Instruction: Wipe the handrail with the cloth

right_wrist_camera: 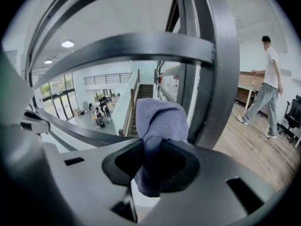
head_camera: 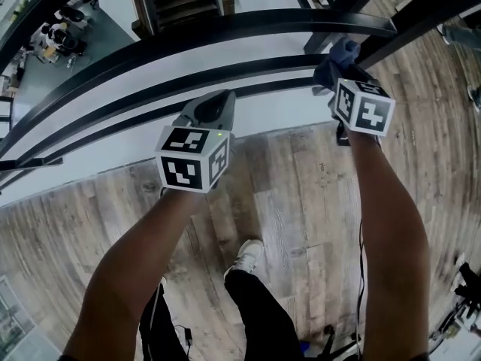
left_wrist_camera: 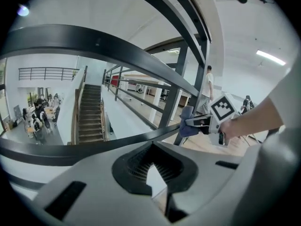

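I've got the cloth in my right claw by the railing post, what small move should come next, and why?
Probably lift the right claw a little so the cloth presses on the top handrail, so wiping can start. The claw is shut on the cloth, which sits just below that rail beside the post, apparently not touching it.

Wood-plank floor (head_camera: 301,201) underfoot, grey-brown boards. My white sneaker (head_camera: 246,258) planted on it at 6 o'clock. Floor ends in pale edge at 12 o'clock.
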Motion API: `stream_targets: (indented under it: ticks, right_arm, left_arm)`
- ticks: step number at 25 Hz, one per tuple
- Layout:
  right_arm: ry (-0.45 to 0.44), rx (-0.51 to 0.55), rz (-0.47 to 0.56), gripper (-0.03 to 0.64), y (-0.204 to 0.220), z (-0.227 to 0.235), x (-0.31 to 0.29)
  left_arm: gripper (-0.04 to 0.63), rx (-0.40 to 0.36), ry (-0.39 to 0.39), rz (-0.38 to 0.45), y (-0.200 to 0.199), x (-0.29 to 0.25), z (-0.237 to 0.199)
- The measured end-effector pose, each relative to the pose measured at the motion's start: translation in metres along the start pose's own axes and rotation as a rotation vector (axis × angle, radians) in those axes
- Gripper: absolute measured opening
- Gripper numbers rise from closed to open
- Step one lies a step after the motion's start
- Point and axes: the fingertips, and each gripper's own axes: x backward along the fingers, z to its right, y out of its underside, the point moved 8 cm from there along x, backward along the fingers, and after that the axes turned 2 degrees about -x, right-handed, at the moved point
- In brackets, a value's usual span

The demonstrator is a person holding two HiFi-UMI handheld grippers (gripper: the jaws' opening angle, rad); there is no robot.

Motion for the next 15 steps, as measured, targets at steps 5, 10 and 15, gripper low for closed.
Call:
stream_targets:
  ticks: [5, 10, 15]
  right_arm:
    - [-0.137, 0.118, 0.175, 0.097, 0.025, -0.090, 0.027]
    - [-0.279, 0.141, 0.197, 0.097, 0.054, -0.217, 0.037]
    - [-0.382, 0.160, 0.177, 0.097, 0.082, -0.363, 0.018]
  left_arm:
    - [-0.002, -0.019, -0.054, 0.005, 0.034, 0.046, -0.044]
    - [-0.002, 0.050, -0.113, 0.043, 0.082, 0.110, -0.106]
    - [-0.002, 0.073, -0.189, 0.067, 0.142, 0.190, -0.198]
